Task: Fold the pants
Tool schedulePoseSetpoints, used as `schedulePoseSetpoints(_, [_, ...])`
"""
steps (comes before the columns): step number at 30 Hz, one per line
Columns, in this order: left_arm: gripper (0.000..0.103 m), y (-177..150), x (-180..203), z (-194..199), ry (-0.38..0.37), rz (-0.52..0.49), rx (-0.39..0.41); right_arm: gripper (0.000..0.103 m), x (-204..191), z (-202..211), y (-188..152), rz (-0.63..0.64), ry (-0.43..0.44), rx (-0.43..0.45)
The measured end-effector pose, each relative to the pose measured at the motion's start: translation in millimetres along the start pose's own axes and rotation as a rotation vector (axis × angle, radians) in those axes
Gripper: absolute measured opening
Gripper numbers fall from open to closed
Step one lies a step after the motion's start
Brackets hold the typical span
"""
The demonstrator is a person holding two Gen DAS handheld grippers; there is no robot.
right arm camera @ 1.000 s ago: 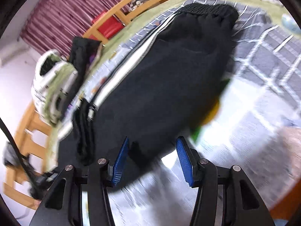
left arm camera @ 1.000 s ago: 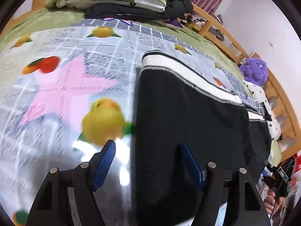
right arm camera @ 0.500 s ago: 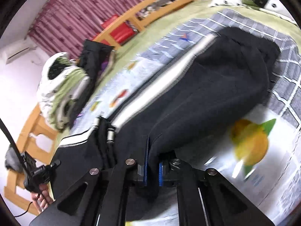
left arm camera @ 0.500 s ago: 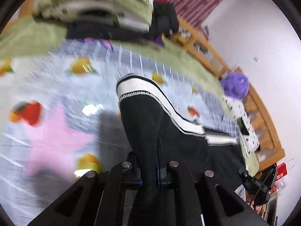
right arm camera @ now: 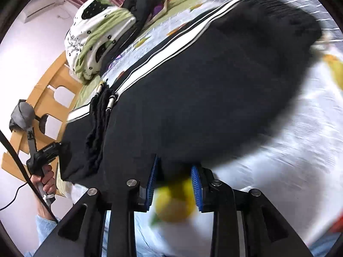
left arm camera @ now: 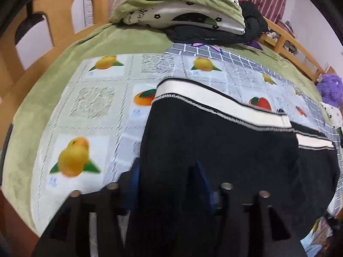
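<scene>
Black pants (left arm camera: 214, 145) with a white side stripe (left arm camera: 214, 100) lie flat on the fruit-print sheet (left arm camera: 94, 98). My left gripper (left arm camera: 167, 175) is open, its blue-padded fingers straddling the near edge of the black cloth. In the right wrist view the pants (right arm camera: 214, 75) fill the middle, with drawstrings (right arm camera: 109, 105) at the left. My right gripper (right arm camera: 174, 184) is open just off the pants' near edge, over a yellow fruit print.
A folded flowered quilt (left arm camera: 180, 6) and dark clothes (left arm camera: 246, 27) are piled at the head of the bed. A wooden bed rail (left arm camera: 295, 49) runs along the far side, with a purple plush (left arm camera: 331, 87). My left hand and its gripper handle (right arm camera: 42, 156) show in the right wrist view.
Both grippers were shut on lifted pants cloth half a second ago. Now both are open and the pants lie flat on the sheet.
</scene>
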State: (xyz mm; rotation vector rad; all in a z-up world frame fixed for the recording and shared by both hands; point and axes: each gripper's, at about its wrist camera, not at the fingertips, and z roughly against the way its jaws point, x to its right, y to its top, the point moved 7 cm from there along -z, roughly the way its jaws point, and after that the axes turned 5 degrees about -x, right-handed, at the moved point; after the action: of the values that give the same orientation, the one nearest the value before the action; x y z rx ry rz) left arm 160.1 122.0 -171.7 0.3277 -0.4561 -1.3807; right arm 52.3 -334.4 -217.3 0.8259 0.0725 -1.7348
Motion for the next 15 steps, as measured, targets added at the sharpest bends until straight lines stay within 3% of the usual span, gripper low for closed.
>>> schedulePoseSetpoints(3, [0.07,-14.0,-6.4,17.2,-0.015,-0.006,0.042,0.057,22.6,42.8,10.5,-0.029,-0.038,0.133])
schedulePoseSetpoints(6, [0.074,-29.6,-14.5,25.8,-0.009,0.005,0.049,0.06,54.1,64.9,37.9,-0.131,-0.072,0.224])
schedulePoseSetpoints(8, [0.074,-42.3,-21.4,27.5,-0.015,0.02,0.038,0.06,76.2,58.5,59.6,-0.195,-0.095,0.247])
schedulePoseSetpoints(11, [0.075,-60.7,-31.6,24.6,-0.04,0.056,0.017,0.06,93.5,29.4,86.5,-0.265,-0.059,0.219])
schedulePoseSetpoints(13, [0.076,-66.0,-32.2,16.4,-0.066,0.073,-0.002,0.041,96.0,15.8,103.5,-0.273,-0.037,0.221])
schedulePoseSetpoints(14, [0.076,-67.2,-31.7,9.5,-0.068,0.079,-0.029,0.024,92.2,9.1,113.4,-0.249,-0.071,0.208])
schedulePoseSetpoints(15, [0.076,-66.3,-30.4,6.5,-0.066,0.082,-0.041,0.016,86.0,6.7,125.7,-0.181,-0.133,0.187])
